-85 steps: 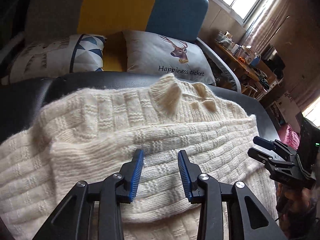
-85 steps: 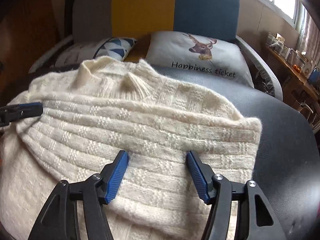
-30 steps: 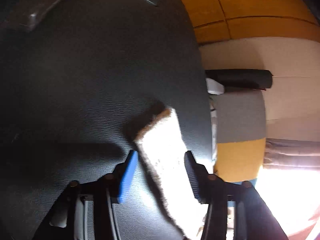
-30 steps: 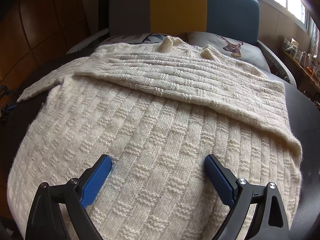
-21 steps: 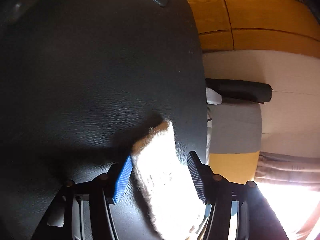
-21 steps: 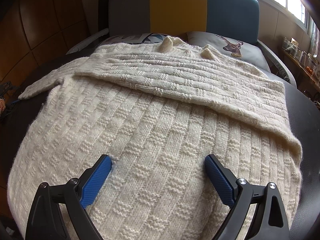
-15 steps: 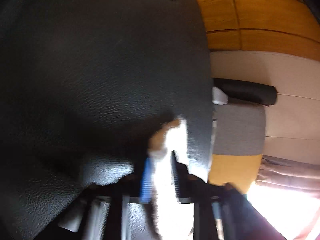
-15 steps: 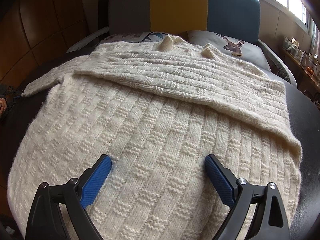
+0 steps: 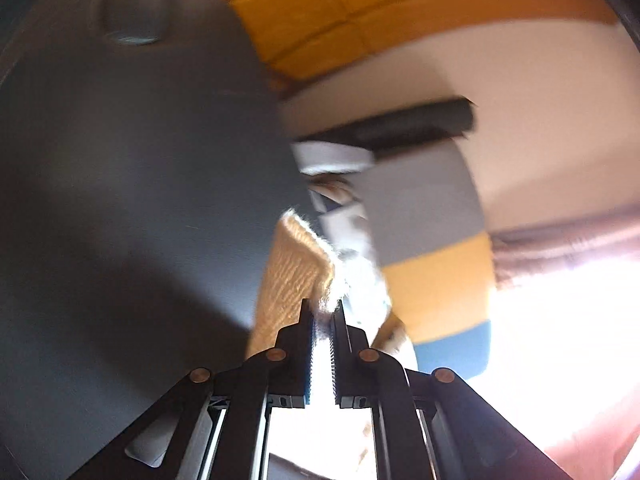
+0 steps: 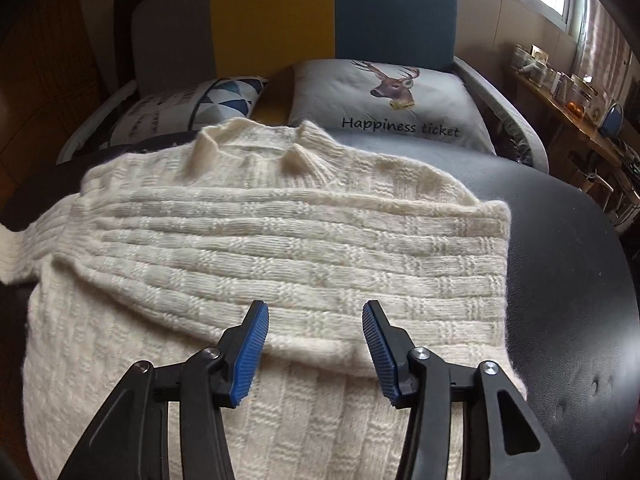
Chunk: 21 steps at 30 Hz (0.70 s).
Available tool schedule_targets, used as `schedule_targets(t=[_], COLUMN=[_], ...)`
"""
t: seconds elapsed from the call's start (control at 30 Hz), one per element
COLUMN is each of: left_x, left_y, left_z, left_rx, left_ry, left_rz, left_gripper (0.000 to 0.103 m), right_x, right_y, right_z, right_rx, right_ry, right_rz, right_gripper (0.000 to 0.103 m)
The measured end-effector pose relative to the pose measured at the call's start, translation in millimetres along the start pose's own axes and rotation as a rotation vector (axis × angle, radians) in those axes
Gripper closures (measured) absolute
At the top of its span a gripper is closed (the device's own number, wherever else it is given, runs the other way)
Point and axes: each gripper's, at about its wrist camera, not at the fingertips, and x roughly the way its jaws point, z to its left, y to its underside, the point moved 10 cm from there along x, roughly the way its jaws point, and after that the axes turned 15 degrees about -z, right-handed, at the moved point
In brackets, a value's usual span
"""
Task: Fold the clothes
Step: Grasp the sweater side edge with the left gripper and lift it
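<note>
fuzzy ribbed sleeve (image 9: 292, 276) pinched in left claw (image 9: 321, 312)

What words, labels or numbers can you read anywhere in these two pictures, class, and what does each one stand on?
"Happiness ticket": black script on the grey deer-print cushion, under the deer's head.
The white triangle-patterned cushion carries dark marks too blurred to read.
The small items on the wooden side shelf are too small to read.
The left wrist view shows no text.
</note>
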Motion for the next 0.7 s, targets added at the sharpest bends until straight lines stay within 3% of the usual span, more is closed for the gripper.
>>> schedule_targets(t=[0.07, 0.37, 0.4, 0.7], left_x=[-1, -5, 10, 19], left_y=[8, 72, 81, 208], left_z=[-24, -134, -153, -267], left_rx=[0.025, 0.120, 0.122, 0.135], left_ry=[0.040, 0.218, 0.239, 0.395], left_rz=[0.020, 0.149, 0.166, 0.390], left_gripper=[0.097, 0.097, 0.097, 0.097], right_x=[9, 10, 10, 10], right_y=[8, 14, 13, 13], right_z=[-3, 3, 3, 2], right_rx=[0.006, -0.048, -0.046, -0.044], right_ry=[0.002, 0.033, 0.038, 0.029], right_rz=[0.029, -0.006, -0.002, -0.024], right_gripper=[0.053, 0.050, 0.050, 0.049])
